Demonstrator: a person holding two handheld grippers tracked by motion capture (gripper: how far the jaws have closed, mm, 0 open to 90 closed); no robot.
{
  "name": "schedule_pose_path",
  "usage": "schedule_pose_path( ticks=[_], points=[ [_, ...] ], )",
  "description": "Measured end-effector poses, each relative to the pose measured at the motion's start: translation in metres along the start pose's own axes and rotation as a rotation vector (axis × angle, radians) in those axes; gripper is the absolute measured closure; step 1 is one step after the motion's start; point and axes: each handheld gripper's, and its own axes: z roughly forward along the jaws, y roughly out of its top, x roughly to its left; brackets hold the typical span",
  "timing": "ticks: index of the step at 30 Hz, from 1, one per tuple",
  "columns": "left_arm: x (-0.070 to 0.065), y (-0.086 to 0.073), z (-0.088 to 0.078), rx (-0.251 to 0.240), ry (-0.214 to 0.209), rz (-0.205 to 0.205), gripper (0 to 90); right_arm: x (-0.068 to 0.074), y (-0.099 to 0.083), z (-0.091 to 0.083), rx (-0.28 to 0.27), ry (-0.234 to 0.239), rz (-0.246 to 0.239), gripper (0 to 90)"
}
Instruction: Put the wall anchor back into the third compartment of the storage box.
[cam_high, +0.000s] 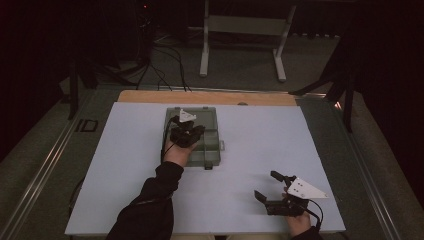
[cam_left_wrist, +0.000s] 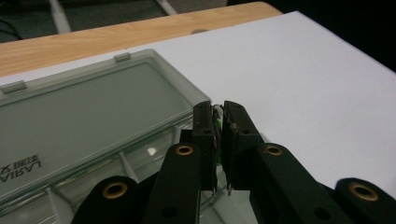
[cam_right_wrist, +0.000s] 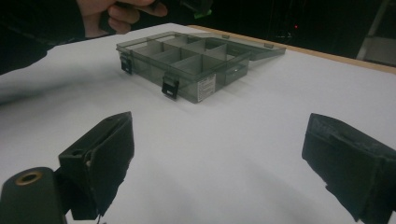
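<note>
A clear grey compartment box (cam_high: 212, 161) lies open on the white mat, its lid (cam_left_wrist: 84, 107) folded flat on the far side. My left gripper (cam_high: 192, 132) hovers over the box's compartments, shut on a small green part (cam_left_wrist: 217, 128) whose thin wire leads hang below the jaws. In the left gripper view the left gripper (cam_left_wrist: 218, 109) has its pads pressed close around that part. My right gripper (cam_high: 268, 185) rests near the mat's front right, open with nothing between its jaws. The right gripper view has the right gripper (cam_right_wrist: 219, 133) facing the box (cam_right_wrist: 187, 60), with the green part (cam_right_wrist: 201, 13) above it.
The white mat (cam_high: 260, 135) covers most of a wooden table (cam_high: 210, 97). A white metal stand (cam_high: 245, 30) and cables sit on the floor beyond the far edge. The box's latches (cam_right_wrist: 170, 87) face the right gripper.
</note>
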Motion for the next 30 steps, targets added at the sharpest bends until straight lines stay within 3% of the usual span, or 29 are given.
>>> schedule_pose_path(
  ticks=[8, 21, 28, 30],
  points=[
    [0.006, -0.006, 0.007, 0.047, 0.037, -0.04, 82.9, 0.0, 0.0, 0.0, 0.002, 0.001, 0.001, 9.5],
    [0.009, -0.015, 0.022, 0.153, 0.055, -0.101, 82.8, 0.0, 0.0, 0.0, 0.004, 0.001, -0.001, 9.5],
    [0.01, -0.019, 0.028, 0.185, 0.06, -0.129, 82.6, 0.0, 0.0, 0.0, 0.006, 0.005, -0.002, 9.5],
    [0.011, -0.02, 0.028, 0.184, 0.044, -0.142, 82.3, 0.0, 0.0, 0.0, 0.006, 0.005, -0.001, 9.5]
  ],
)
